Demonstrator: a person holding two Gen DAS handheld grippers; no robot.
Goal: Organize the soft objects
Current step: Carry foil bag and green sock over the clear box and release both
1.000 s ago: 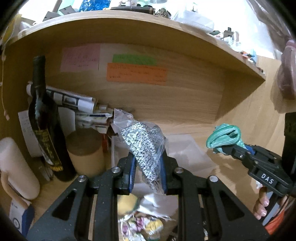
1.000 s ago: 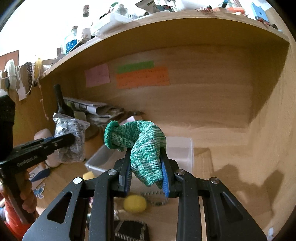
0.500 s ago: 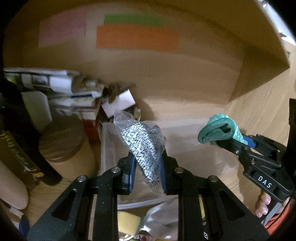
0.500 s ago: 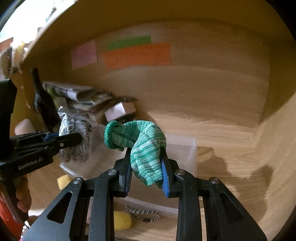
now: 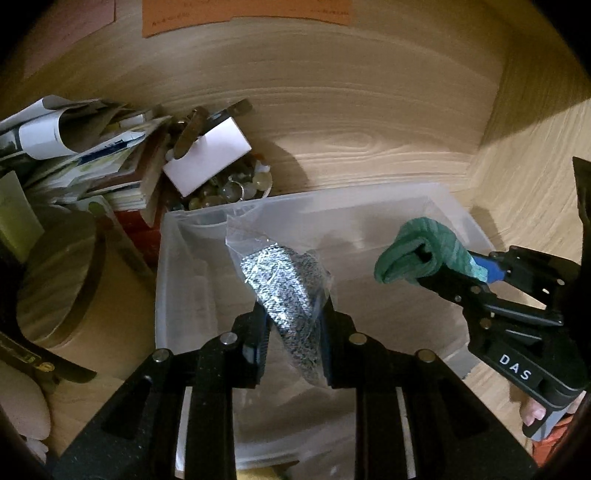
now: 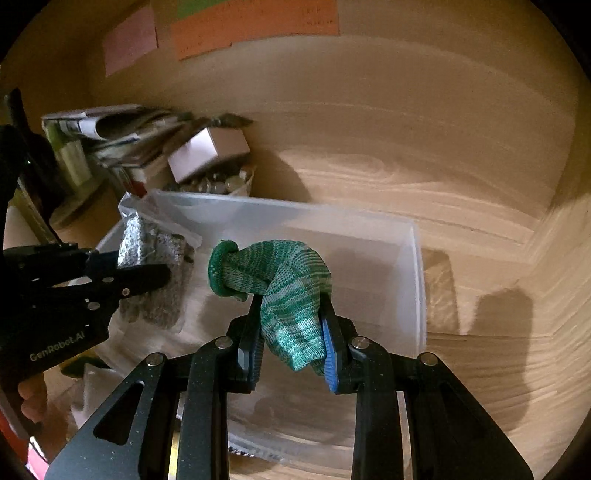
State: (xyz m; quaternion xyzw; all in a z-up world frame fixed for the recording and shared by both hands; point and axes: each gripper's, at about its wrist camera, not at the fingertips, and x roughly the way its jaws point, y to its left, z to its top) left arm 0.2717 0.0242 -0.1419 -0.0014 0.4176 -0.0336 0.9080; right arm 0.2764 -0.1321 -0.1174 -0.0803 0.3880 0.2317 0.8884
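Note:
My left gripper (image 5: 293,325) is shut on a clear plastic bag holding a speckled black-and-white knit item (image 5: 284,280), held above the left part of a translucent plastic bin (image 5: 369,199). My right gripper (image 6: 293,332) is shut on a green knit sock (image 6: 280,277), held above the middle of the same bin (image 6: 415,258). The right gripper with the sock (image 5: 421,254) shows at the right of the left wrist view. The left gripper with the bag (image 6: 155,266) shows at the left of the right wrist view.
Behind the bin on the wooden shelf lie a stack of papers and magazines (image 5: 81,158), a white box (image 5: 207,155) on a bowl of small round things (image 5: 229,188), and a round wooden container (image 5: 55,280). The wooden back wall carries coloured notes (image 6: 255,22).
Both grippers have moved forward and down toward the bin, so the bin now fills the lower view. Each still holds its item. The bottle at the left has left the view.

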